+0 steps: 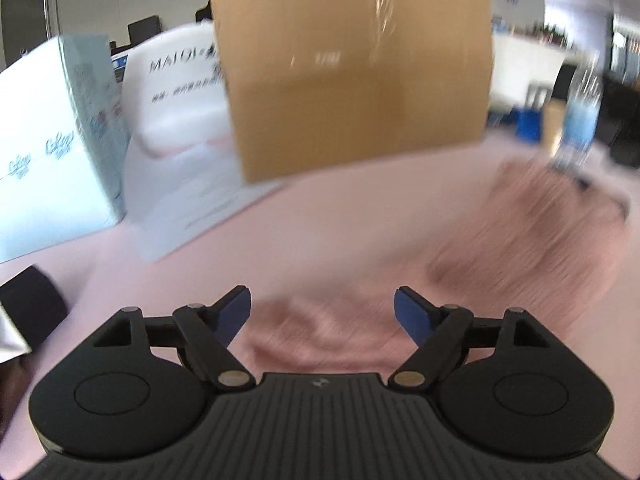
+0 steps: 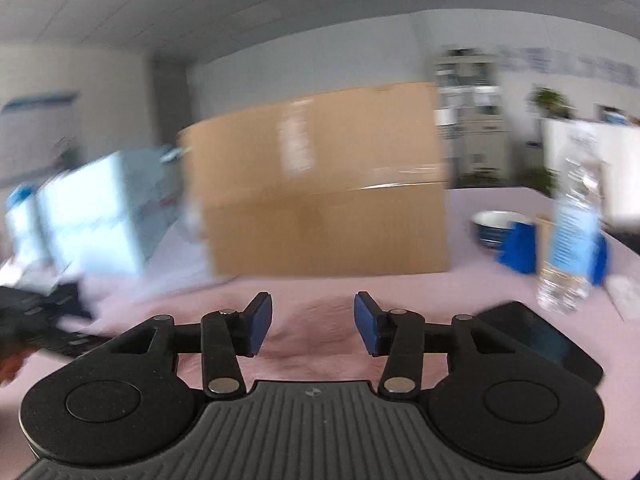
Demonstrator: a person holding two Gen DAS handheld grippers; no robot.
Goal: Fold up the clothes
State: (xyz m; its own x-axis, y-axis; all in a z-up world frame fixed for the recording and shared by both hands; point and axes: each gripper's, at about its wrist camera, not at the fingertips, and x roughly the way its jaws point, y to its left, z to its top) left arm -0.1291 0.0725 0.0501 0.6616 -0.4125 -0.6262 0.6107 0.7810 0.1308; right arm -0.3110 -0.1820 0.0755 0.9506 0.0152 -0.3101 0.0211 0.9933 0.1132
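My left gripper [image 1: 322,316] stands wide and empty over the pink garment [image 1: 520,240] lying rumpled on the pink surface [image 1: 320,224]; my right gripper [image 2: 313,322] is part-open, empty. The cloth looks soft, light and floppy, so I'd pinch an edge.

Both units same build. Left gripper [image 1: 322,314]: matte black plastic body, ribbed centre plate w/ fine lengthwise grooves and a small round mark at its front edge. Two big rounded housings either side, each w/ a raised disc on top. Black link arms pinned by silver rivets, brass-toned at the rear pivots, smaller grey ones further out; triangular cut-outs in the outer brackets. Pads [image 1: 410,314] flat, rectangular, dark blue. Right gripper [image 2: 313,322]: identical black shell, ribbing, discs, rivets; blue pads [image 2: 366,322] on black backing. No cables visible. Person's sleeve not clear, too blurred.
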